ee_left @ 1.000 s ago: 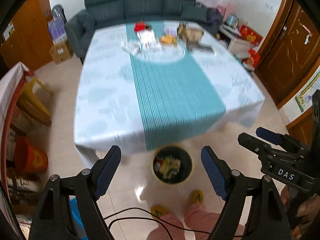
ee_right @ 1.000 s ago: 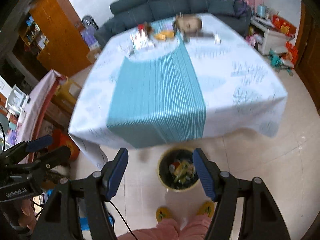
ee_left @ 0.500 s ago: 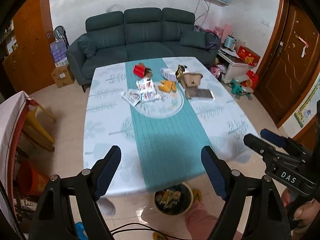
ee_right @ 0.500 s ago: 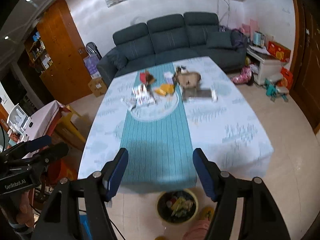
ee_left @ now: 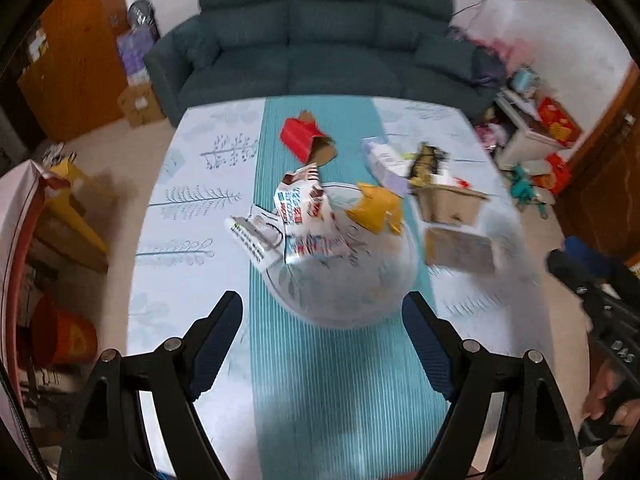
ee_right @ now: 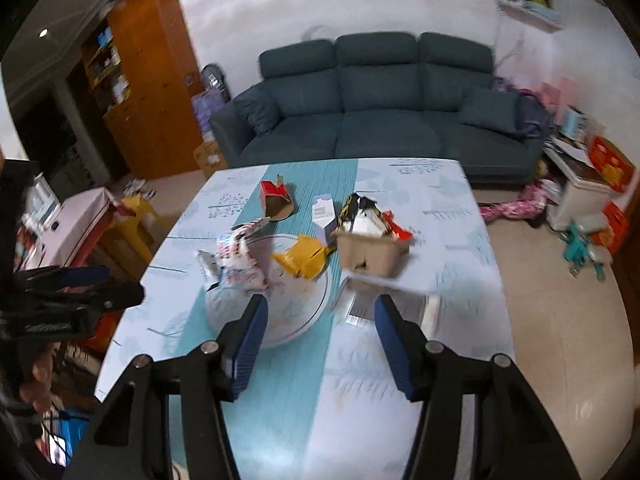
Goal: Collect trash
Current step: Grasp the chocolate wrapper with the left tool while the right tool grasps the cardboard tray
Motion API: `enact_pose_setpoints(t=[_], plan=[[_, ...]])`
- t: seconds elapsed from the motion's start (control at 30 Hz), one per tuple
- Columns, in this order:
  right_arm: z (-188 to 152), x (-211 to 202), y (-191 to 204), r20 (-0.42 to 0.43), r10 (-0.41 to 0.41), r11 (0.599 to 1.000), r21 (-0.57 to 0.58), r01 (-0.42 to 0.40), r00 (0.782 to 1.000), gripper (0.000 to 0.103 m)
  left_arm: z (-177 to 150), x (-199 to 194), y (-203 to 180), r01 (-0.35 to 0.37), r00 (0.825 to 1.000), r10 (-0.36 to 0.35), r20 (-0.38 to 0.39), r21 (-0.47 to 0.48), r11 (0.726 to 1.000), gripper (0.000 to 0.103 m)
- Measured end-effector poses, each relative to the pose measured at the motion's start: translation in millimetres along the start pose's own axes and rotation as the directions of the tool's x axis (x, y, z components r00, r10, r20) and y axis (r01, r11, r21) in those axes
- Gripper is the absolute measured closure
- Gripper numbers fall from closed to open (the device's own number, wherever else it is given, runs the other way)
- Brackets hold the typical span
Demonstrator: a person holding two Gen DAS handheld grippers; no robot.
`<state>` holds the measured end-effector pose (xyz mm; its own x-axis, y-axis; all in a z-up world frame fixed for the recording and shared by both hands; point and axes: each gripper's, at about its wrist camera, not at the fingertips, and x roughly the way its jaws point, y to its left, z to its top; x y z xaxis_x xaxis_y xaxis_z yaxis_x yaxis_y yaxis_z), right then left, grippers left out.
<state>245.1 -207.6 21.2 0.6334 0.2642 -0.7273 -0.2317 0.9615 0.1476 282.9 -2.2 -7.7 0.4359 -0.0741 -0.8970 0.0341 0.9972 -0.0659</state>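
Trash lies at the far half of the table [ee_left: 192,280]: a red carton [ee_left: 302,138], crumpled white wrappers [ee_left: 300,216], a yellow wrapper [ee_left: 376,208], a brown cardboard box [ee_left: 448,200] with scraps in it, and a flat package [ee_left: 460,250]. The same pile shows in the right wrist view, with the red carton [ee_right: 274,200], yellow wrapper [ee_right: 302,260] and cardboard box [ee_right: 372,254]. My left gripper [ee_left: 322,344] is open and empty over the teal runner, short of the pile. My right gripper [ee_right: 318,340] is open and empty, just short of the box.
A round white mat [ee_left: 348,280] lies under the wrappers. A dark sofa [ee_left: 320,40] stands behind the table. A yellow stool [ee_left: 72,208] and a red bucket [ee_left: 60,336] are on the left; a wooden cabinet [ee_right: 140,80] stands far left.
Both grippers have moved forward and up from above the floor bin to over the table. The bin has dropped out of view and the trash pile is much closer.
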Motion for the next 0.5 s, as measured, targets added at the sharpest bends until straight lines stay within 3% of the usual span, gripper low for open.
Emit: enact_pose_setpoints(t=[0.27,0.5], plan=[[46.3,105.8,-33.6,-0.124,0.013,0.966,-0.253,-0.045,0.992,0.047,45.3,91.0,9.5,-0.078,0.992,0.066,-0.103,-0.11,0.991,0.022],[46.0,154.3,-27.4,-0.191,-0.03,0.88,-0.471,-0.065,0.981,0.047,64.9,134.7,20.9,-0.104,0.981,0.071,-0.18,-0.179,0.978,0.022]])
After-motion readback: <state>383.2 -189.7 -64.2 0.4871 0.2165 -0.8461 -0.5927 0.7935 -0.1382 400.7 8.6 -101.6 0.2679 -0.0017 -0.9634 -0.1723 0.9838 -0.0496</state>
